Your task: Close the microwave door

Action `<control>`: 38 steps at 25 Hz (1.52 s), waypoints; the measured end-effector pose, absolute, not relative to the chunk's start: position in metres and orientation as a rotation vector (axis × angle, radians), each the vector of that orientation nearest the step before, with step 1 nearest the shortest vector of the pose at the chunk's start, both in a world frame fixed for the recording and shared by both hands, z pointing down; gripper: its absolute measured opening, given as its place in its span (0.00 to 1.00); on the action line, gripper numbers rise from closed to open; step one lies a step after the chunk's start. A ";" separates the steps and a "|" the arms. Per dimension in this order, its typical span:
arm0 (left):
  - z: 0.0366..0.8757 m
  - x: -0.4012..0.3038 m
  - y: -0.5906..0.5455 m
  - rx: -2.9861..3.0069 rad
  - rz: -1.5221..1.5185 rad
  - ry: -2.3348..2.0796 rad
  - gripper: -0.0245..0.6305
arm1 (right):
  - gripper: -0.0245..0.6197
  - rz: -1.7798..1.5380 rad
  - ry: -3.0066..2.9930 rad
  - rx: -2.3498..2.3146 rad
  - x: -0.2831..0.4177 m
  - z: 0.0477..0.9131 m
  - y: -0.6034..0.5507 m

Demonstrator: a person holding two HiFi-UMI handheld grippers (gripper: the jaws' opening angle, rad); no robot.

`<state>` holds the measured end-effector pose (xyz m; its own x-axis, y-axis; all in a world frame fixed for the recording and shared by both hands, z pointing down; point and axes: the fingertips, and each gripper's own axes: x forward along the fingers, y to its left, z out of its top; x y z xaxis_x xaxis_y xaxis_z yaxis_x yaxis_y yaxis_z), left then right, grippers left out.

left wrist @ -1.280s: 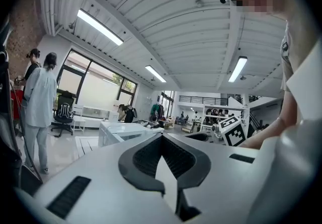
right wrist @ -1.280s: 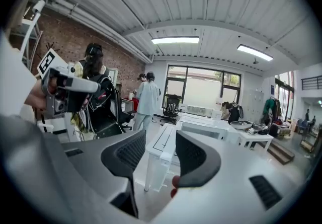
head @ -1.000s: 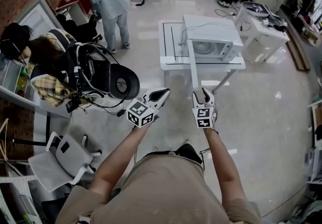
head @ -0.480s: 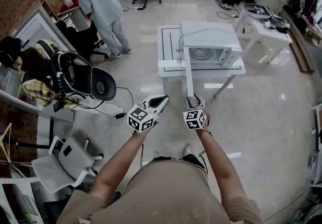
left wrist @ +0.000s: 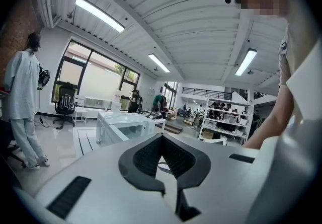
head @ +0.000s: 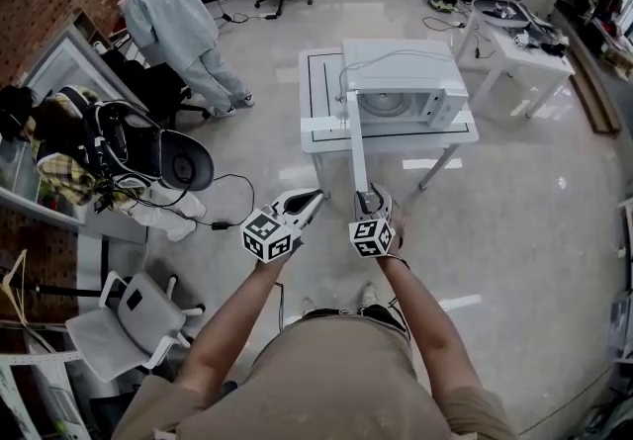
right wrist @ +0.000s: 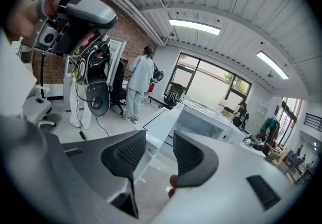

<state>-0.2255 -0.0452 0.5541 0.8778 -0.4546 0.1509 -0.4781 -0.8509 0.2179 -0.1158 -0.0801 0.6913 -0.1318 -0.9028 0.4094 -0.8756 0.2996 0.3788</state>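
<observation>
The white microwave (head: 406,82) sits on a white table (head: 321,127) ahead of me. Its door (head: 356,146) stands wide open and juts toward me, seen edge-on as a thin white strip. My right gripper (head: 369,199) is open at the door's free end. In the right gripper view the door (right wrist: 163,117) runs up between the two spread pads of the right gripper (right wrist: 155,142), with the microwave (right wrist: 211,122) behind. My left gripper (head: 305,201) hangs to the left of the door, apart from it. In the left gripper view, the left gripper (left wrist: 162,140) has its tips together and the microwave (left wrist: 123,127) lies beyond.
A person in a light blue coat (head: 168,23) stands at the back left. A chair loaded with bags and a round black disc (head: 138,151) is at my left, a white chair (head: 119,314) nearer. A second white table (head: 514,28) stands back right.
Both grippers have drifted left and slightly down in the head view. The right gripper has come up to the free end of the open door. The door has not swung.
</observation>
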 end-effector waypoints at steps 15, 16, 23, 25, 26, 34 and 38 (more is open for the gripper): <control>0.564 -0.165 -0.065 2.730 0.205 -0.866 0.04 | 0.30 -0.119 -2.046 1.537 -0.077 0.701 -0.076; 0.564 -0.161 -0.066 2.729 0.211 -0.872 0.04 | 0.28 -0.115 -2.048 1.533 -0.073 0.703 -0.077; 0.568 -0.132 -0.071 2.712 0.205 -0.919 0.04 | 0.24 -0.117 -2.075 1.518 -0.044 0.704 -0.082; 0.572 -0.126 -0.070 2.702 0.198 -0.933 0.04 | 0.24 -0.117 -2.086 1.512 -0.037 0.705 -0.083; 0.575 -0.123 -0.070 2.698 0.201 -0.937 0.04 | 0.24 -0.114 -2.091 1.509 -0.034 0.705 -0.083; 0.587 -0.098 -0.078 2.695 0.239 -0.904 0.04 | 0.24 -0.059 -2.095 1.567 -0.006 0.705 -0.094; 0.594 -0.089 -0.095 2.704 0.249 -0.864 0.04 | 0.23 -0.038 -2.077 1.586 0.014 0.707 -0.105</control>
